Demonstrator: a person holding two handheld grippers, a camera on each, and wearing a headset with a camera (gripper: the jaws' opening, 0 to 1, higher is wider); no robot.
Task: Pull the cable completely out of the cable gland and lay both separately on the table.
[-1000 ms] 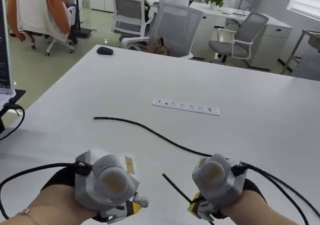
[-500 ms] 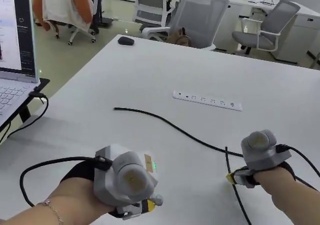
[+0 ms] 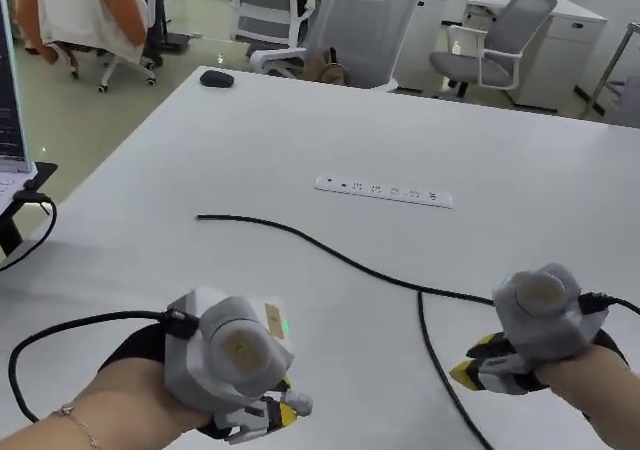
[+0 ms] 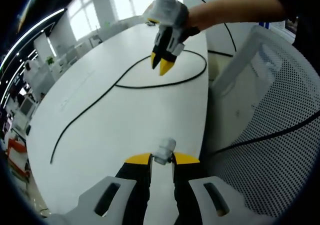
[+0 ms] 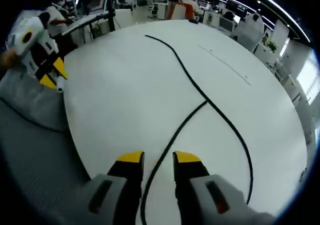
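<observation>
Cable (image 3: 345,260) lies loose on the table (image 3: 300,140), passing between your right gripper's (image 5: 157,157) barely parted fingers; left gripper's (image 4: 161,160) fingers pinch the cable gland (image 4: 165,147), so lower it onto bare table well apart, then open gently against rolling.

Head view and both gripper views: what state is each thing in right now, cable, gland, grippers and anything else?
Cable: out of the gland, lying in curves on the table.
Gland: free of the cable, clamped at the left jaw tips.
Left gripper: shut on the gland.
Right gripper: jaws apart, cable passing between them, seemingly not gripped.
Power strip: flat on the table, nothing plugged in.
</observation>
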